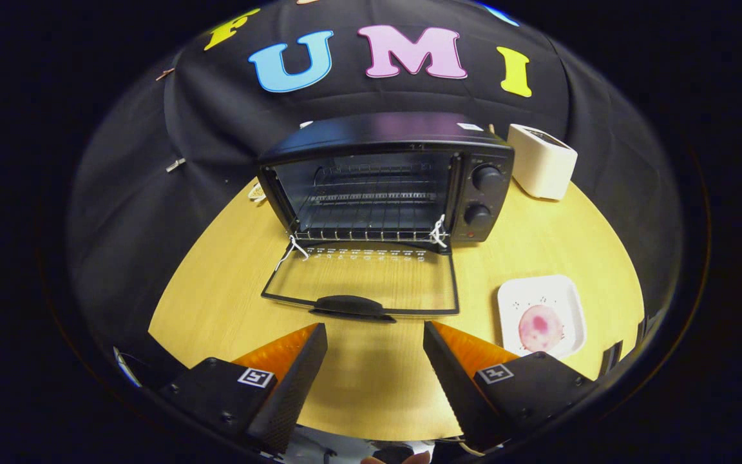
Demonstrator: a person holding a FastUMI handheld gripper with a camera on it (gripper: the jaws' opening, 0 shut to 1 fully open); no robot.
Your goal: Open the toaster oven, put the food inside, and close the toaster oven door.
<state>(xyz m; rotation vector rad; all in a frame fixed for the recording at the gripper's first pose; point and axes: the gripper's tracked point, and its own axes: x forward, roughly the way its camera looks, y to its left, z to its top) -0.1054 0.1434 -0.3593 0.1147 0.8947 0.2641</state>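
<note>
cord: white cable end [256, 191] on the counter at the oven's 9 o'clock, touching or just beside its left wall; can't tell which. Out of the working path.
oven: black toaster oven [387, 177] at the claw's 12 o'clock, well beyond the fingertips, backed near the booth wall. Mouth faces the claw, so a straight push loads it.
rack: wire rack [371, 216] bare inside, nothing on it yet. White ties at both front corners, probably linking rack or hinge to door.
door: glass door [361, 280] dropped flat on the counter, handle [351, 305] nearest the claw. Open step looks done; the flat door acts as a ramp the food must clear.
claw: claw [375, 348] spread wide, nothing between the fingers, hanging over bare counter [371, 386] just short of the handle. Judgement: set for the food pickup.
knobs: two dials [482, 193] on the oven's right panel, stacked. Not needed for this task.
toaster: white toaster [542, 161] at the oven's 2 o'clock, apart from it. Bystander.
plate: white square plate [542, 316] at the claw's 2 o'clock, right of the door, close to the right finger.
food: pink round piece [540, 327] lying on the plate, untouched. Next move, I'd guess: swing right, pinch it.
</note>
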